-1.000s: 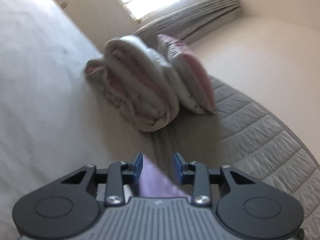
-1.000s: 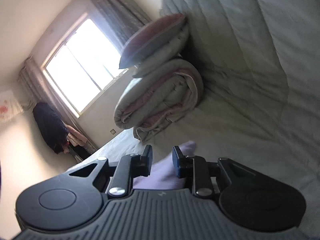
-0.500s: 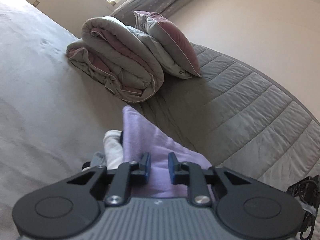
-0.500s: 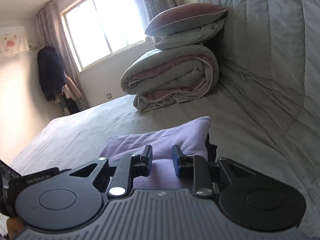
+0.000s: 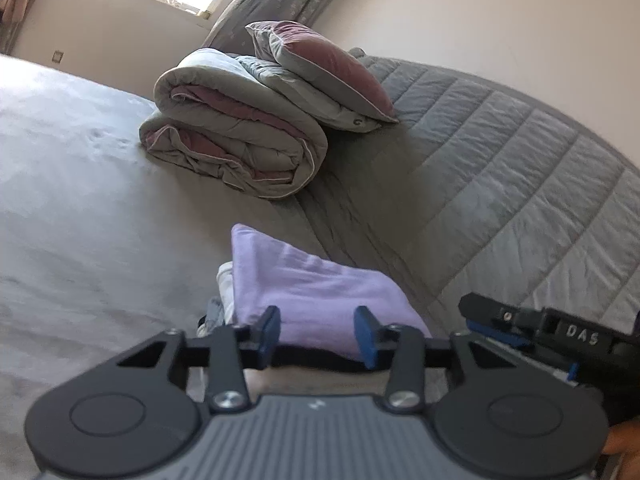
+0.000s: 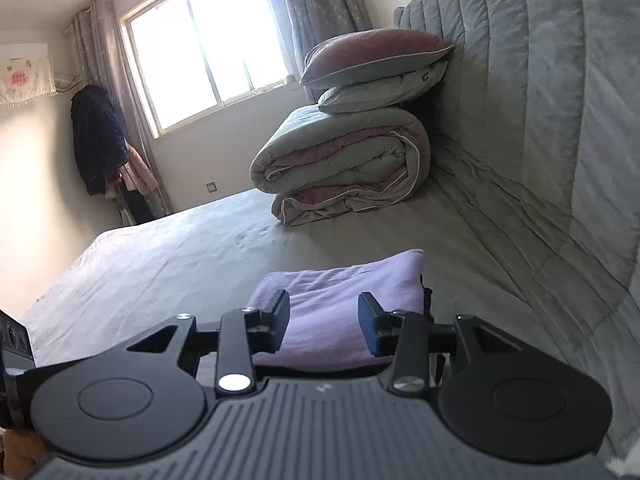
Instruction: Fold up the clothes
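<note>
Folded lilac garment (image 5: 320, 292) lying flat on a small stack of clothes on the bed (image 5: 80, 208), near the edge that meets the quilted headboard (image 5: 500, 168); a white piece (image 5: 225, 284) and a dark one (image 6: 427, 300) show beneath it. Left gripper (image 5: 317, 330) and right gripper (image 6: 323, 326) both gape wide with nothing between the jaws, each poised just short of the garment's near edge. Judged stage: the lilac piece lies folded and stacked as the task wants; the scene fits either a release just made or a reach to adjust it, so no further move can be fixed. Materials: the garment a soft, matte knit, rectangular with rounded fold edges; bed sheet grey and lightly creased; rolled duvet (image 5: 236, 140) and pillows (image 5: 320, 68) puffy, grey and dusky pink, at the bed's far corner.
</note>
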Tool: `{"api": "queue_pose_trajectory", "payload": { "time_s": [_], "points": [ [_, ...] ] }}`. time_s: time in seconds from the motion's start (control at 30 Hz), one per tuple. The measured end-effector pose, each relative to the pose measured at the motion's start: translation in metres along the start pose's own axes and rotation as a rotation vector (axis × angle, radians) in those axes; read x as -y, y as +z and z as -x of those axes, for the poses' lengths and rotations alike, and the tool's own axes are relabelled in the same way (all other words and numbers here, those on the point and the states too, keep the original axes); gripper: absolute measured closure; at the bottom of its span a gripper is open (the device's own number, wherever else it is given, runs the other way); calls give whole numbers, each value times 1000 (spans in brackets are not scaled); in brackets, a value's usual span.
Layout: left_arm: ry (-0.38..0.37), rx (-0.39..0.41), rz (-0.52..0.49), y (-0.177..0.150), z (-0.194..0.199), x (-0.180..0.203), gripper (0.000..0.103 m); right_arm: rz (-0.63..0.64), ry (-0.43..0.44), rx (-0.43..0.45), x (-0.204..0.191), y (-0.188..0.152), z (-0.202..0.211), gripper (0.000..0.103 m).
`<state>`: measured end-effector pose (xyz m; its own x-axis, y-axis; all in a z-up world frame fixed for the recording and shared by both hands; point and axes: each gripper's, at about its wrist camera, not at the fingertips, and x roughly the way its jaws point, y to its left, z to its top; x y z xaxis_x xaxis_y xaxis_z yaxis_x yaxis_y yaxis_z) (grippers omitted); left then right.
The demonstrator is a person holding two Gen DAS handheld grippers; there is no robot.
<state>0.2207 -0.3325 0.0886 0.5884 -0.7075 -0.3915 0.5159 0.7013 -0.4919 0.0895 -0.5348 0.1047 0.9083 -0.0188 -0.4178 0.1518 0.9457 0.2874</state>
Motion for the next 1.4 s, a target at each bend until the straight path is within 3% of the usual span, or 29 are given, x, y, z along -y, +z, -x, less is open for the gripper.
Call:
{"api": "queue_pose_trajectory", "payload": {
  "time_s": [0.23,0.3,0.53,0.63,0.67,0.73,1.1,1.4],
  "points": [
    [135,-12,-85,-6,50,24,36,-2,-43,-7,-32,-8,41,50],
    [189,-19,-108,-8,67,31,29,-2,-56,-9,-41,-11,53,39],
    [313,-56,-192,-18,122,50,13,-13,-108,-16,-73,-24,87,30],
    [337,-86,-194,-23,137,51,3,-2,-167,-24,-89,-37,102,18],
    [342,-99,-190,-26,140,50,1,0,-181,-23,-94,-43,107,10],
    [351,-123,-186,-32,145,48,1,4,-209,-22,-103,-56,116,0],
    [433,-192,-181,-64,160,32,1,-72,-327,-60,-110,-113,132,0],
    [533,-180,-215,-84,161,27,1,-55,-381,-80,-105,-134,125,0]
  ]
}}
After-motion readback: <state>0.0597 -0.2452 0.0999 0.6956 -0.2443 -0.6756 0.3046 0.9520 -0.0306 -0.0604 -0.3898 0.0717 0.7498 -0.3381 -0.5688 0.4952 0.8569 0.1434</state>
